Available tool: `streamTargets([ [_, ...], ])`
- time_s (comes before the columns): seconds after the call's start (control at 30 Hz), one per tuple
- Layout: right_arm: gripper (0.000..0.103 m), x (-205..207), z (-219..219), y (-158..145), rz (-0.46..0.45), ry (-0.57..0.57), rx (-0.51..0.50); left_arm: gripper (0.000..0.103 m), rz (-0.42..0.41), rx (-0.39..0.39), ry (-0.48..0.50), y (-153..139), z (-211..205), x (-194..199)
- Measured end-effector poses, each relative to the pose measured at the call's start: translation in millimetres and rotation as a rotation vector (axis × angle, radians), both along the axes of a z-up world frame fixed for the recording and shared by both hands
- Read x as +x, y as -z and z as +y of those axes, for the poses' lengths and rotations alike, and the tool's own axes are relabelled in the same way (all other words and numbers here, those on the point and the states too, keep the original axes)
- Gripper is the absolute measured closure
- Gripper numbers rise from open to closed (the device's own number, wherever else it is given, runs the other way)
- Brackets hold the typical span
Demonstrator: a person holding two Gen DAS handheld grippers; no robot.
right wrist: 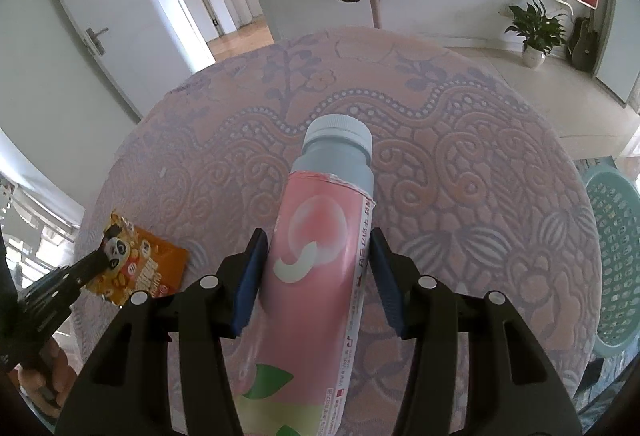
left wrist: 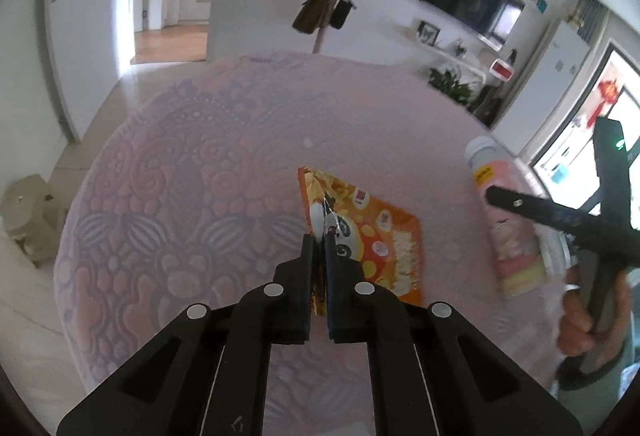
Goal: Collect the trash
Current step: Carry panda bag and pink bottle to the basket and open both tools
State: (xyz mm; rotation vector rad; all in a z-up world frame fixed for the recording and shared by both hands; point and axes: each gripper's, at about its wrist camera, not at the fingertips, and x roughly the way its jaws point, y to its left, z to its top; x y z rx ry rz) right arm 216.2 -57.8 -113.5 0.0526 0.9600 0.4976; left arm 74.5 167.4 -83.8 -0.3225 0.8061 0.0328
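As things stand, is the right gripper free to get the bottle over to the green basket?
Probably yes. The right gripper is shut on the pink bottle, and the green basket sits off its right side past the table edge, with nothing visible between them.

snack packet (left wrist: 376,236): orange, panda print
bottle (right wrist: 320,256): pink label, peach picture, pale grey cap
table (right wrist: 460,163): pink cloth, lilac embossed floral swirls
basket (right wrist: 616,260): mint green

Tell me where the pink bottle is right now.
The pink bottle sits between the right gripper's blue pads, over the pink tablecloth, with the orange snack packet to its left.
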Motion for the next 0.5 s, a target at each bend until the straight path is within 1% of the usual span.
streamTargets([
  [0.13, 0.057, -13, -13, -16, -0.051, 0.012, 0.033, 0.100, -0.084, -0.010, 0.035, -27, -15, -9],
  [0.3, 0.057, -25, -36, -38, -0.119, 0.041, 0.074, 0.100, -0.172, -0.003, 0.080, -58, -41, -10],
  [0.4, 0.058, -30, -53, -51, -0.156, 0.066, 0.098, 0.100, -0.212, 0.008, 0.114, -74, -59, -4],
  [0.5, 0.058, -32, -69, -60, -0.186, 0.093, 0.103, 0.100, -0.234, 0.012, 0.141, -82, -74, 4],
])
